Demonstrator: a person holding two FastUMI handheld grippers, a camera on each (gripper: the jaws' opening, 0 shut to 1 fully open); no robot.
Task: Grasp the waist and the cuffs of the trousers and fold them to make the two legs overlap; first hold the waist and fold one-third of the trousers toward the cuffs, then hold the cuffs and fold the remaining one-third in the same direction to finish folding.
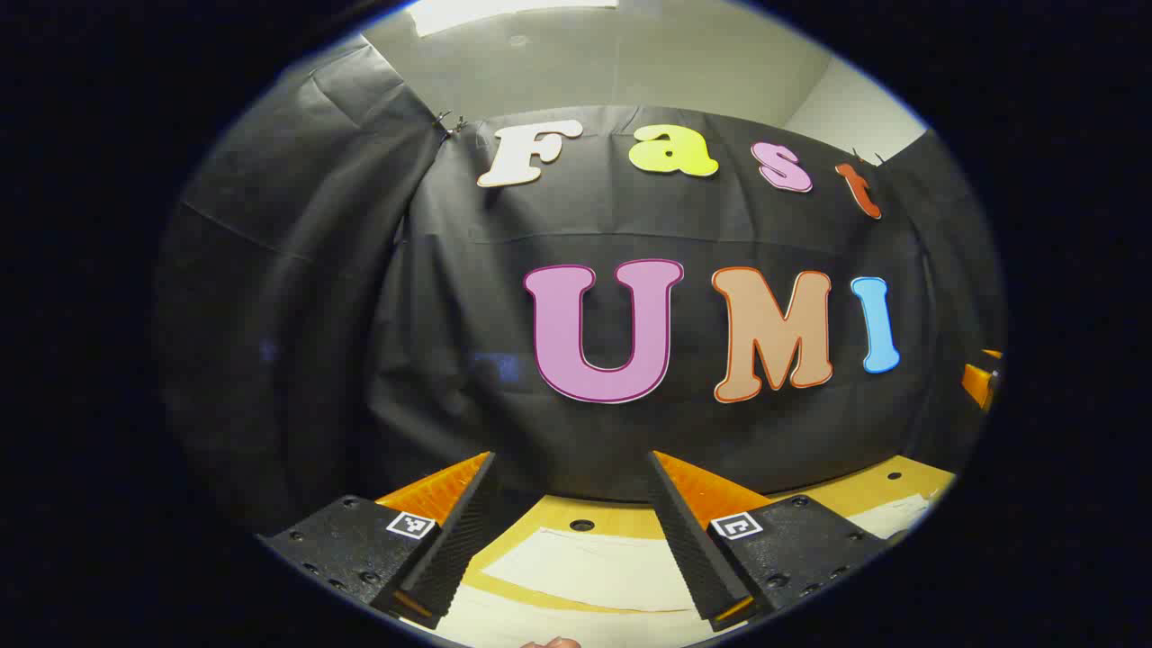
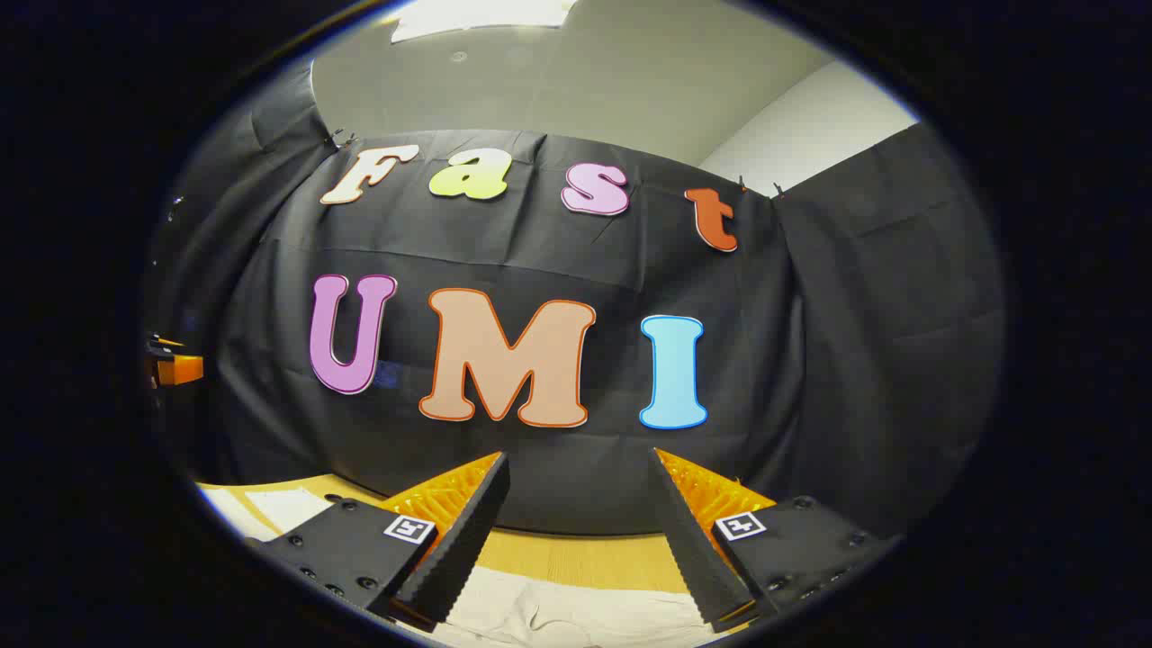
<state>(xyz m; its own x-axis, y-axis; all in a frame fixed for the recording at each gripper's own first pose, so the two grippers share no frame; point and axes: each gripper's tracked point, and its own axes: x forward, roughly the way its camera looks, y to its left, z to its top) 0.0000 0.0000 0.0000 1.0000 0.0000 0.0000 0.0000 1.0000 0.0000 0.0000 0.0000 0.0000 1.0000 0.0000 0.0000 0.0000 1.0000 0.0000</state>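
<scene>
Pale cream trousers (image 1: 594,571) lie flat on a wooden table (image 1: 882,481), low in the left gripper view between and below the fingers. My left gripper (image 1: 572,468) is open and held above the cloth, with nothing between its fingers. In the right gripper view, a wrinkled stretch of the same trousers (image 2: 576,612) lies under my right gripper (image 2: 576,468), which is also open and holds nothing. Both grippers point at the booth's back wall. The other gripper (image 2: 175,364) peeks in at the far left of the right gripper view.
The black cloth wall (image 1: 630,225) rises just behind the table's far edge. A second pale piece of cloth (image 1: 891,517) lies at the right of the table in the left gripper view. The table top has small round holes (image 1: 581,525).
</scene>
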